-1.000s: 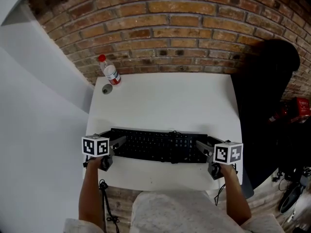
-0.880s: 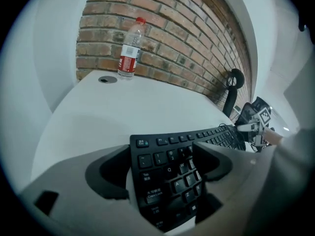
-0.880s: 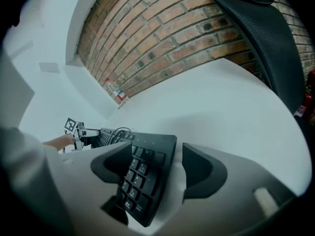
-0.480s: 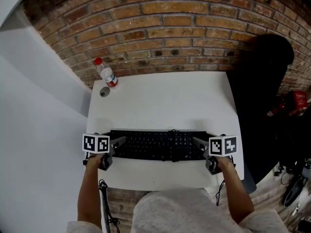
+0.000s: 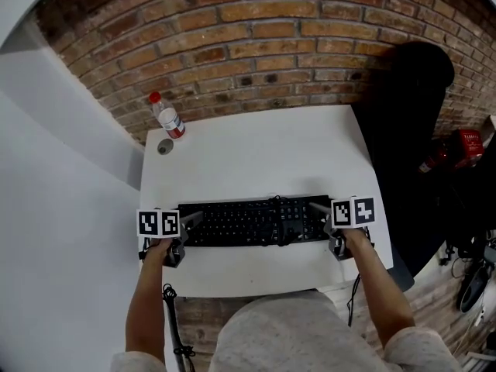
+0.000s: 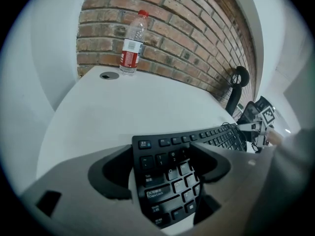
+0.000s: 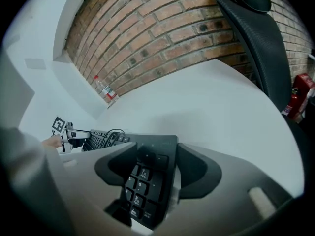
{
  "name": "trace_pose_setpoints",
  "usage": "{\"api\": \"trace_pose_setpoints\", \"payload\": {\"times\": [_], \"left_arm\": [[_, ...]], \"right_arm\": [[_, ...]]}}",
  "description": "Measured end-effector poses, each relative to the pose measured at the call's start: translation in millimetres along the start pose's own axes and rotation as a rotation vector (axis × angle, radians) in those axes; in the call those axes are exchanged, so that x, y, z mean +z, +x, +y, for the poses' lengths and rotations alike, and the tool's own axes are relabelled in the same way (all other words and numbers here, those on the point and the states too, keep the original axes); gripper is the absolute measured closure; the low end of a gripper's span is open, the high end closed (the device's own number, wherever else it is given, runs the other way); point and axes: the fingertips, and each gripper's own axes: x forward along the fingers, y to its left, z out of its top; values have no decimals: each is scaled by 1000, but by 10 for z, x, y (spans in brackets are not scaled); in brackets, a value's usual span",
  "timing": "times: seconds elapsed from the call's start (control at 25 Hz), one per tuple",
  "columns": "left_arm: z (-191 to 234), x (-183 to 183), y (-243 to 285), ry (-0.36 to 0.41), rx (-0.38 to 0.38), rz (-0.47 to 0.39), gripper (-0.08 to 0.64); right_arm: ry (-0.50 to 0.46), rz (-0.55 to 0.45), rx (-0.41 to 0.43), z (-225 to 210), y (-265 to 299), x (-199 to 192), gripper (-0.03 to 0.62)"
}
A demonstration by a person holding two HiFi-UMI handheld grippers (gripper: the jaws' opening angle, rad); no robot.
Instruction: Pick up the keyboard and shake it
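A black keyboard (image 5: pixel 252 222) lies flat near the front edge of the white table (image 5: pixel 263 153). My left gripper (image 5: pixel 194 227) is at its left end and my right gripper (image 5: pixel 316 222) at its right end. In the left gripper view the Esc and Caps Lock end of the keyboard (image 6: pixel 172 181) sits between the jaws of the left gripper (image 6: pixel 162 168). In the right gripper view the number-pad end of the keyboard (image 7: pixel 145 186) sits between the jaws of the right gripper (image 7: pixel 147 168). Both pairs of jaws are closing around the keyboard; small gaps still show beside the pads.
A clear water bottle (image 5: pixel 168 118) with a red cap stands at the table's back left corner, with a round grey cable hole (image 5: pixel 164 146) beside it. A black chair (image 5: pixel 403 130) stands at the right of the table, next to a red object (image 5: pixel 457 149). A brick wall runs behind.
Both grippers have slid inward over the keyboard's ends, and their jaws have narrowed. The keyboard still rests on the table.
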Motion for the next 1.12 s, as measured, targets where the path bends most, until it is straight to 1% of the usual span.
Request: {"api": "trace_pose_setpoints", "payload": {"times": [0.12,0.44,0.72,1.12], "left_arm": [[-3,5,-34,14,4,-21,199],[-104,47,-233,87,30,-91,198],[-185,62,-434,143,61,-146,201],[-251,-46,-645,186,67,-178,219]], "right_arm": [[-27,-19,-17,39,-41,26,330],[-91,-83,-49,142,-244,31,328],[-112,-120,-68,232,-409,-21,330],[-184,-157,-103,353,-602,-46,331]]}}
